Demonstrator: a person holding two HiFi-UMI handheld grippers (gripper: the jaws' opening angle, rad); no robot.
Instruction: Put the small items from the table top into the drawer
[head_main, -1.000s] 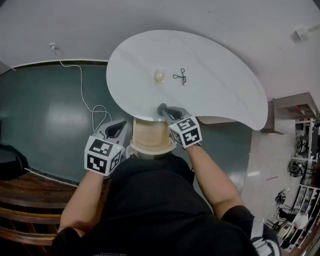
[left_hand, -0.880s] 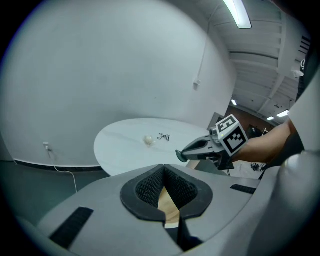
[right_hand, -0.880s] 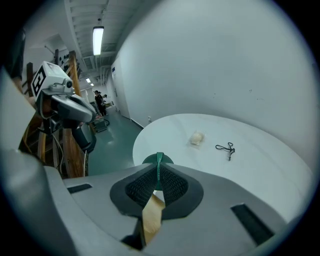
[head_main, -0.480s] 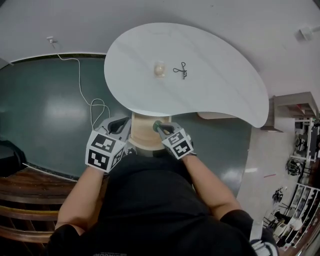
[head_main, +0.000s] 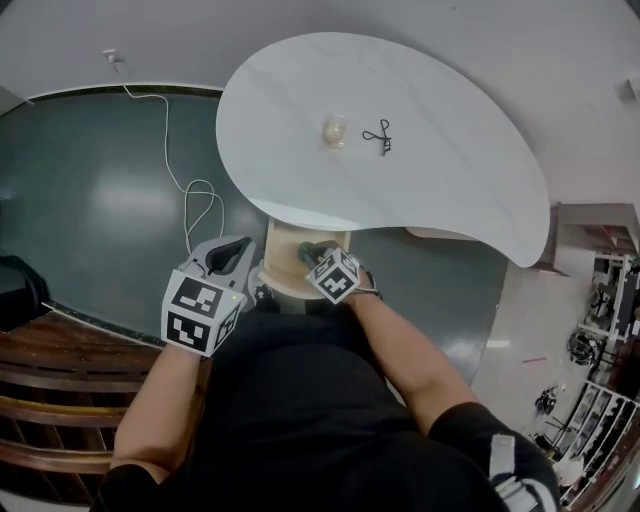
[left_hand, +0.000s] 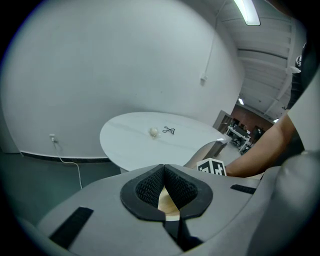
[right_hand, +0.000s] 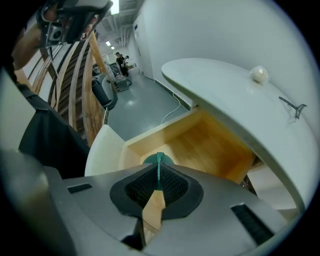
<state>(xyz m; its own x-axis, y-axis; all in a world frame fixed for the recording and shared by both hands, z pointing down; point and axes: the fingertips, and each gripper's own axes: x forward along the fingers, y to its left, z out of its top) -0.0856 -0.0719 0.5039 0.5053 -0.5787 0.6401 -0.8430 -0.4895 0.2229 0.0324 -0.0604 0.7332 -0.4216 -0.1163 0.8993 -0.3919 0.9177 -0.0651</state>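
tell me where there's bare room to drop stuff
The drawer floor is bare wood beyond the green item the right gripper holds. The table is bare all round the pale ball and black clip, which lie close together.

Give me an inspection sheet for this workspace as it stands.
Surface: white table top, bare but for two items.
Job's things: pale round item and black wire item on top; green item over the open drawer.
Clutter: nothing seen.
Grippers: left hand-held gripper shut, empty; right hand-held gripper shut on the green item.
Cables: white cable on the green floor.
Surroundings: wooden steps, shelving.
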